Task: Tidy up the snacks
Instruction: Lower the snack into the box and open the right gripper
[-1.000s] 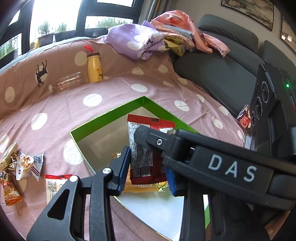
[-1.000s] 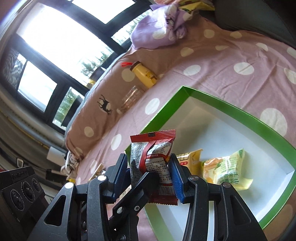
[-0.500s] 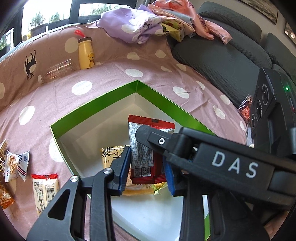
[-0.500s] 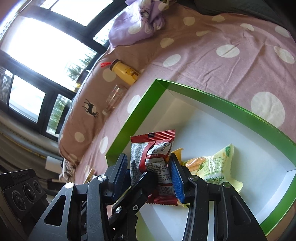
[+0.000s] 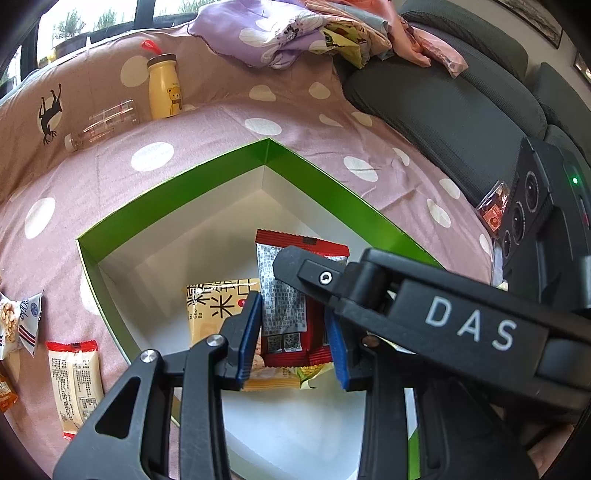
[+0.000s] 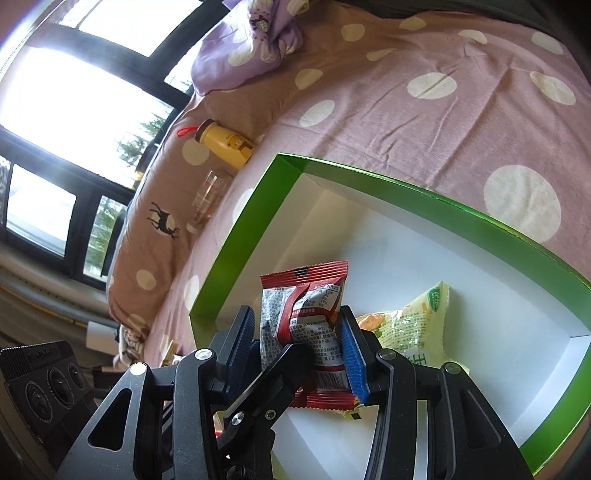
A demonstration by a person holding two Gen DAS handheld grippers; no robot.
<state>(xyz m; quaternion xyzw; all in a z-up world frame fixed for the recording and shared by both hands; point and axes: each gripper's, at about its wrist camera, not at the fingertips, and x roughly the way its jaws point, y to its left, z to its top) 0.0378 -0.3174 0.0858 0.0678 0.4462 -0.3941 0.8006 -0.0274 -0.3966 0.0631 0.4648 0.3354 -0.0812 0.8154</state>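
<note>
Together we hold one red snack packet [image 5: 291, 314] over the green box [image 5: 177, 206], which sits on the bed's polka-dot cover [image 5: 221, 122]. Our left gripper [image 5: 293, 339] has its blue pads [image 5: 248, 332] set on either side of the packet's lower half; the left pad touches the wrapper's edge, though whether the right one presses we cannot tell. From the right wrist view our right gripper [image 6: 299, 349] has its jaws clenched on that same packet [image 6: 306, 314], whose wrapper buckles between the pads, while a finger of the left gripper crosses in front of it.

Inside the box, on its white floor, a yellow snack bag [image 5: 214, 306] lies flat just under the red packet, and a pale green snack bag [image 6: 417, 328] lies beside it, towards the box's near right wall. Left of the box, on the cover, we see a cream packet with red ends [image 5: 75, 384] and, near the picture's left edge, a small bag of nuts [image 5: 18, 325].

Along the far side of the bed a yellow bottle with a bear print [image 5: 164, 86] stands upright, and a clear plastic bottle [image 5: 101, 123] lies on its side next to it. A purple cloth [image 5: 266, 33] is heaped at the far corner, against the grey sofa [image 5: 454, 103]. One more small red packet [image 5: 493, 206] rests at the cover's right edge.
</note>
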